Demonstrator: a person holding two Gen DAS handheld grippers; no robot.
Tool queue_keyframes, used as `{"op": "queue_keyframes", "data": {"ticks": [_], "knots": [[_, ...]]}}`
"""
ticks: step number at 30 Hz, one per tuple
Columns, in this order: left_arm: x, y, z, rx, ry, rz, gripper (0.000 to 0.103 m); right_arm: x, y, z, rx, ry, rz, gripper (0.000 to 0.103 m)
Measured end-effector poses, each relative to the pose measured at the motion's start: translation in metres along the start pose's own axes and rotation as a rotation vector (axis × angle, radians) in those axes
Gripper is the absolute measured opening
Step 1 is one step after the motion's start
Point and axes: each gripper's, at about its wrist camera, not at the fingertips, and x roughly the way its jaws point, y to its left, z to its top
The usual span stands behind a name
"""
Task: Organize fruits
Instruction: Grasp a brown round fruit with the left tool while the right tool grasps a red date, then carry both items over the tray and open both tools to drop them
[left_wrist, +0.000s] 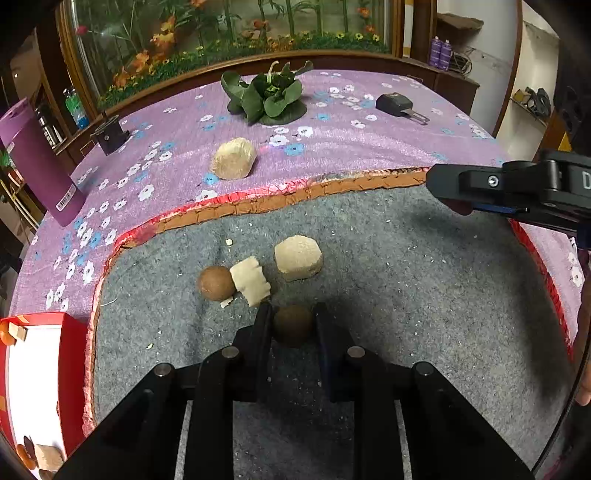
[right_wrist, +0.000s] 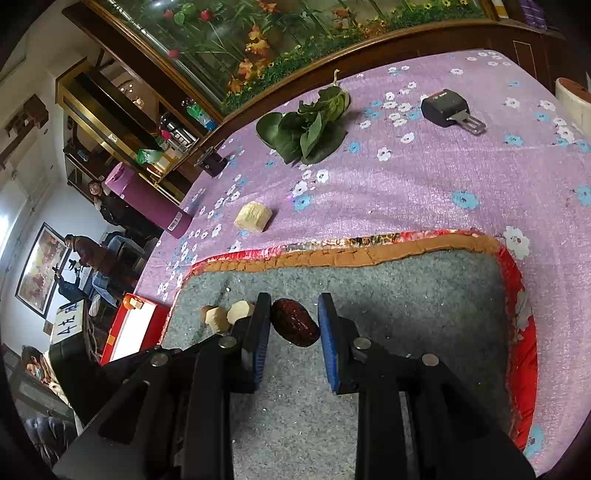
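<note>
- left gripper (left_wrist: 293, 325) is narrowed around one round brown fruit (left_wrist: 293, 325) on the grey mat (left_wrist: 406, 295).
- right gripper (right_wrist: 294, 320) brackets one dark red date (right_wrist: 294, 326); whether the pads touch it is unclear.
- a second brown fruit (left_wrist: 216, 283) lies near two pale blocks (left_wrist: 298, 257) on the mat; a third block (left_wrist: 233, 158) sits on the purple cloth (left_wrist: 369, 147).
</note>
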Motion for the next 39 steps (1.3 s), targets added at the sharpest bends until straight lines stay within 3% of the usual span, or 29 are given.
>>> {"op": "queue_keyframes", "data": {"ticks": [3,8,16,24,30,34,39], "knots": [[-0.003,0.004,-0.003,-0.013,-0.015,-0.013,0.021,0.0,0.001,0.0,-0.012,-0.008,0.006,0.027],[-0.035,0.023,-0.014,-0.043,-0.084,0.038,0.021,0.002,0.004,-0.002,-0.035,-0.016,-0.001,0.027],[-0.133,0.097,-0.061,-0.191,-0.278,0.169,0.021,0.005,0.03,-0.011,-0.037,-0.026,0.085,0.027],[-0.192,0.181,-0.108,-0.339,-0.374,0.372,0.021,0.034,0.165,-0.039,-0.172,0.022,0.29,0.028],[-0.193,0.224,-0.137,-0.41,-0.358,0.504,0.021,0.073,0.269,-0.072,-0.3,0.096,0.376,0.028],[-0.175,0.238,-0.152,-0.42,-0.302,0.525,0.021,0.106,0.3,-0.102,-0.348,0.182,0.357,0.028],[-0.147,0.246,-0.165,-0.417,-0.222,0.507,0.021,0.14,0.31,-0.132,-0.382,0.269,0.294,0.028]]}}
